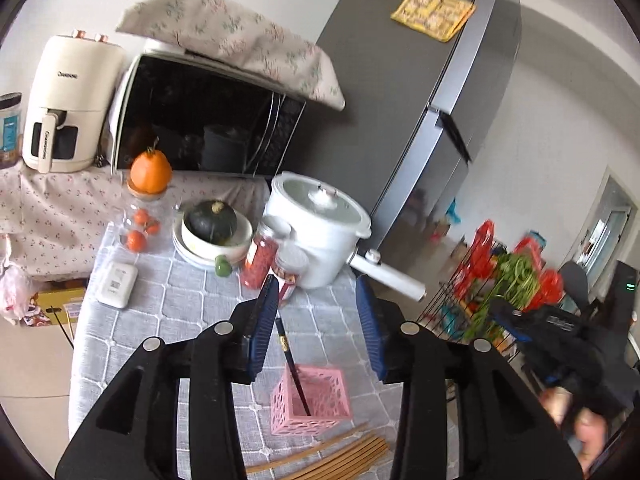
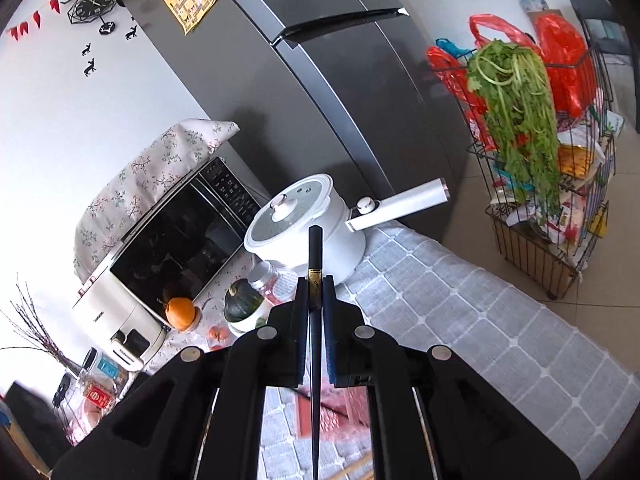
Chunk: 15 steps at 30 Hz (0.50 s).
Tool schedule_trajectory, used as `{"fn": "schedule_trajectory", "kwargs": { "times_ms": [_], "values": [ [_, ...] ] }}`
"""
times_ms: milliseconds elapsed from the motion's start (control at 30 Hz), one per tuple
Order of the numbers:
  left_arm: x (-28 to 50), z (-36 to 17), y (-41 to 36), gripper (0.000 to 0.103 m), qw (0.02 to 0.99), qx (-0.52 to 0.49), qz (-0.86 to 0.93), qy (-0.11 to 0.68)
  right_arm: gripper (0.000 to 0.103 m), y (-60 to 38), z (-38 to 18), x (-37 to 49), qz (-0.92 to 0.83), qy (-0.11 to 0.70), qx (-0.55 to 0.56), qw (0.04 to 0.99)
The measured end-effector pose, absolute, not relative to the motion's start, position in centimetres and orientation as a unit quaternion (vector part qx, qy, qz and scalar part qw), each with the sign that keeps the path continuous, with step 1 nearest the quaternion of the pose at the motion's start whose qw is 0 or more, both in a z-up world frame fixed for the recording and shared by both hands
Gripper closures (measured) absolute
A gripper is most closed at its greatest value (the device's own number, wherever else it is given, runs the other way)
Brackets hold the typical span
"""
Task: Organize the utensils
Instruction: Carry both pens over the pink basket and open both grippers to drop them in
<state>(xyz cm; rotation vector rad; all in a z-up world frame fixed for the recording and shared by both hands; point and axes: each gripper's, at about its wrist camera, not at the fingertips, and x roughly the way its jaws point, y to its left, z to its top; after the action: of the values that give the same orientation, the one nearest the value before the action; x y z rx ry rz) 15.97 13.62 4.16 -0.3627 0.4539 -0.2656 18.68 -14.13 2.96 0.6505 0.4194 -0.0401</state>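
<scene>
A pink lattice holder stands on the grey checked tablecloth, below and between my left fingers. One black chopstick leans inside it. Several wooden chopsticks lie on the cloth just in front of the holder. My left gripper is open and empty above the holder. My right gripper is shut on a second black chopstick with a gold band, held along the fingers above the pink holder, which is partly hidden behind it.
A white pot with a long handle, two jars, a bowl with a dark squash, a white box, a microwave and an air fryer crowd the table's far side. A grey fridge and a wire rack with greens stand beyond.
</scene>
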Motion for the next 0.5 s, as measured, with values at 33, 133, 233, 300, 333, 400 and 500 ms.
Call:
{"fn": "schedule_trajectory", "kwargs": {
  "times_ms": [33,133,233,300,333,400,500],
  "values": [
    [15.8,4.4,13.7,0.061,0.950,-0.177,-0.131,0.220,0.096,-13.9,3.1,19.0,-0.022,0.202,0.315,0.927],
    [15.7,4.5,13.8,0.061,0.950,-0.178,-0.133,0.221,0.096,-13.0,3.3,20.2,-0.034,0.191,0.304,0.933],
    [15.8,4.4,14.2,0.061,0.948,-0.183,-0.130,0.224,0.096,-12.2,2.6,21.9,-0.052,0.183,0.299,0.935],
    [15.8,4.4,14.5,0.061,0.948,-0.187,-0.128,0.224,0.096,-11.9,2.1,22.7,-0.066,0.175,0.293,0.938],
    [15.7,4.4,14.6,0.060,0.948,-0.188,-0.126,0.224,0.096,-11.7,1.5,23.2,-0.073,0.172,0.290,0.939],
    [15.7,4.5,14.8,0.059,0.948,-0.189,-0.124,0.223,0.096,-11.5,0.4,23.9,-0.080,0.172,0.287,0.939],
    [15.7,4.4,14.9,0.056,0.949,-0.187,-0.120,0.223,0.093,-11.0,-1.5,24.5,-0.076,0.179,0.286,0.938]
  ]
}}
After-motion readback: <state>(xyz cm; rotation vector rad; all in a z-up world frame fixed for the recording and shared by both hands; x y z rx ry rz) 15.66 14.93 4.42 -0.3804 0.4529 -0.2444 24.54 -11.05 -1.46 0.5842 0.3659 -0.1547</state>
